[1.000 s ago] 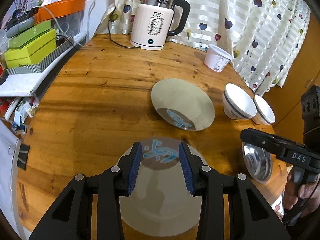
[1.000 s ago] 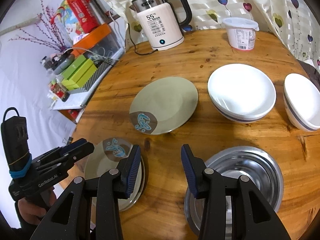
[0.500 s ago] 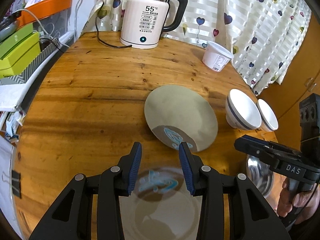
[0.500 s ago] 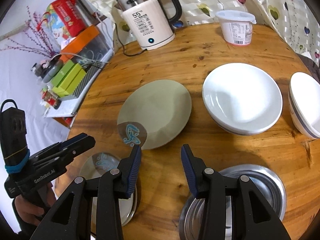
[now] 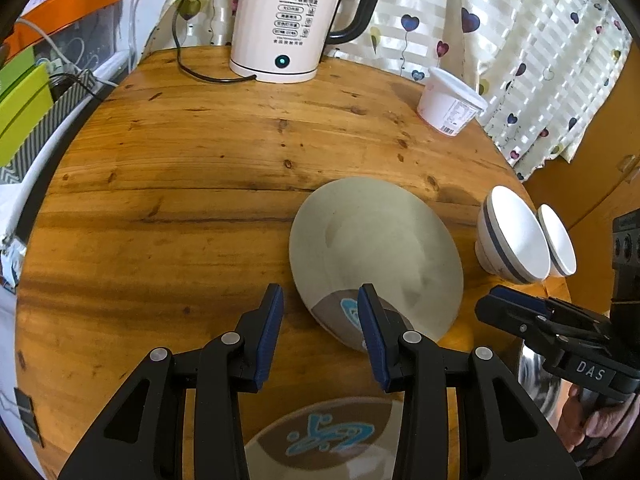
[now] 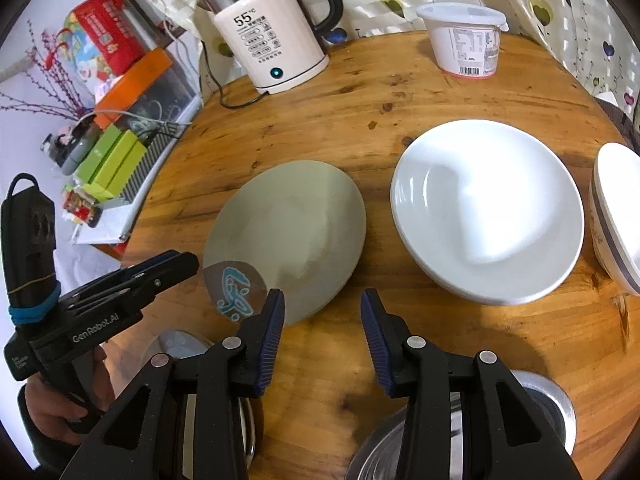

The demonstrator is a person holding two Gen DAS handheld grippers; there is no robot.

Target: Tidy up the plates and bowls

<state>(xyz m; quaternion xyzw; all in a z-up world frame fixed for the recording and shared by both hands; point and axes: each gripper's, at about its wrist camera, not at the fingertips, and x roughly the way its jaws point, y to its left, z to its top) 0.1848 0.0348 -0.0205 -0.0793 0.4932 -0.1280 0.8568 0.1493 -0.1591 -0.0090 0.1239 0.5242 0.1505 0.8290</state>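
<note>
Both grippers have slid forward over the round wooden table (image 5: 168, 168), so the grey plate with the blue mark (image 5: 372, 248) now looks bigger and closer than a second ago. The left gripper (image 5: 320, 320) has its two fingers spread with nothing between them; the plate's near edge sits just past its right finger. A second plate with a blue mark (image 5: 324, 436) lies under this gripper at 6 o'clock. The right gripper (image 6: 322, 320) is closing a little, with only bare table between its fingers. In the right wrist view, a white bowl (image 6: 488, 208) sits at 2 o'clock, a metal bowl (image 6: 548, 412) at 5 o'clock, and the kettle (image 6: 272, 44) stands at 12 o'clock. A white tub (image 6: 466, 40) is near the curtain.
</note>
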